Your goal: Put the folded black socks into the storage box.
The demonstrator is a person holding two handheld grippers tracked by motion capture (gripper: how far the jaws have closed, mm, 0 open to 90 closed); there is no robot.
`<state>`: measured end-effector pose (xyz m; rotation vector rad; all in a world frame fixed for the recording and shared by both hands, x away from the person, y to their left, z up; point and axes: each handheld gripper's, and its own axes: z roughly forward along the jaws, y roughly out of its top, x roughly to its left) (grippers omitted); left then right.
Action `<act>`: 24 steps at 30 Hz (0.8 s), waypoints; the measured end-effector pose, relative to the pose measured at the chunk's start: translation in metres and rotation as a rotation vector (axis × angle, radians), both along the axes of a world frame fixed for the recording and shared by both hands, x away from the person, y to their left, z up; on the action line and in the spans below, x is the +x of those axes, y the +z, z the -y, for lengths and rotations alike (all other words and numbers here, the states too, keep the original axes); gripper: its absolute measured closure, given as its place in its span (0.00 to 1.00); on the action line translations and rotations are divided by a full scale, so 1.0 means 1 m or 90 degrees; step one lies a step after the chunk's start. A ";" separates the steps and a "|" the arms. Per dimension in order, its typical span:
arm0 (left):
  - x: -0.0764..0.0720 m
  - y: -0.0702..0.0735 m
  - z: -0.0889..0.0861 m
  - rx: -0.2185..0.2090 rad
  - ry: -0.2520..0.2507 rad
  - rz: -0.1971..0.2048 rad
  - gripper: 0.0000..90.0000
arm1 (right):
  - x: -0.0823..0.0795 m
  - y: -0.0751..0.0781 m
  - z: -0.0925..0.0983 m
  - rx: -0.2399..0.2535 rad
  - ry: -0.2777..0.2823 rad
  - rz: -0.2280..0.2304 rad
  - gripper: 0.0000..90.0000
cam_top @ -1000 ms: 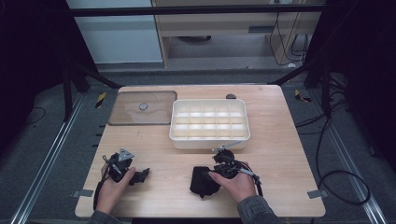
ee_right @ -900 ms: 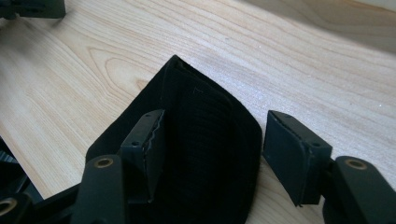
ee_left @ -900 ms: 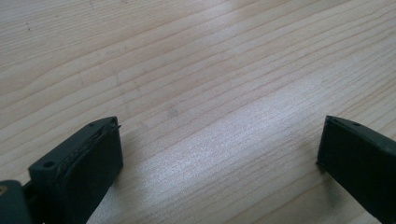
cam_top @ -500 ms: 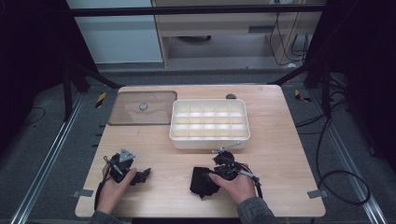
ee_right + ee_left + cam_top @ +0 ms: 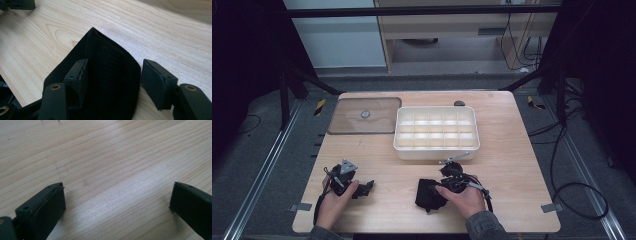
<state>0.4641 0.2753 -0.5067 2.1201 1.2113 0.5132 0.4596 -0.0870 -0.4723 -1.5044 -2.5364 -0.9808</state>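
Meanwhile right tool straddles black cloth near table edge.

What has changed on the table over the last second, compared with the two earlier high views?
Nothing has visibly changed. The left gripper stays open over bare wood, the right gripper stays at the folded black cloth, and the white compartment tray and clear lid lie where they were.
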 end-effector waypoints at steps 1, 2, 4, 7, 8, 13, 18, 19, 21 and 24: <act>0.000 0.000 0.000 0.000 0.000 0.000 0.00 | 0.000 0.000 0.000 -0.002 0.001 0.001 0.43; 0.000 0.000 0.000 0.000 -0.001 0.000 0.00 | 0.000 -0.001 -0.001 -0.002 0.001 0.000 0.43; 0.000 0.000 0.001 0.000 -0.003 0.000 0.00 | -0.001 -0.002 -0.002 0.000 0.001 -0.003 0.44; 0.000 0.000 0.001 0.002 -0.005 0.001 0.00 | -0.001 -0.004 -0.002 0.005 0.000 -0.007 0.44; 0.000 0.000 0.001 0.002 -0.005 0.002 0.00 | -0.001 -0.004 -0.002 0.008 0.000 -0.007 0.44; 0.000 0.000 0.002 -0.001 -0.005 0.004 0.00 | -0.002 -0.008 -0.001 0.022 -0.008 -0.021 0.45; 0.000 0.000 0.002 -0.001 -0.005 0.004 0.00 | -0.003 -0.011 -0.001 0.040 -0.008 -0.032 0.53; 0.000 0.000 0.002 -0.001 -0.005 0.005 0.00 | -0.004 -0.011 -0.001 0.043 -0.006 -0.033 0.54; -0.001 0.000 0.002 0.000 -0.008 0.004 0.00 | -0.004 -0.012 -0.001 0.049 -0.007 -0.039 0.57; -0.001 -0.001 0.002 -0.001 -0.009 0.003 0.00 | -0.004 -0.013 -0.001 0.058 -0.004 -0.045 0.61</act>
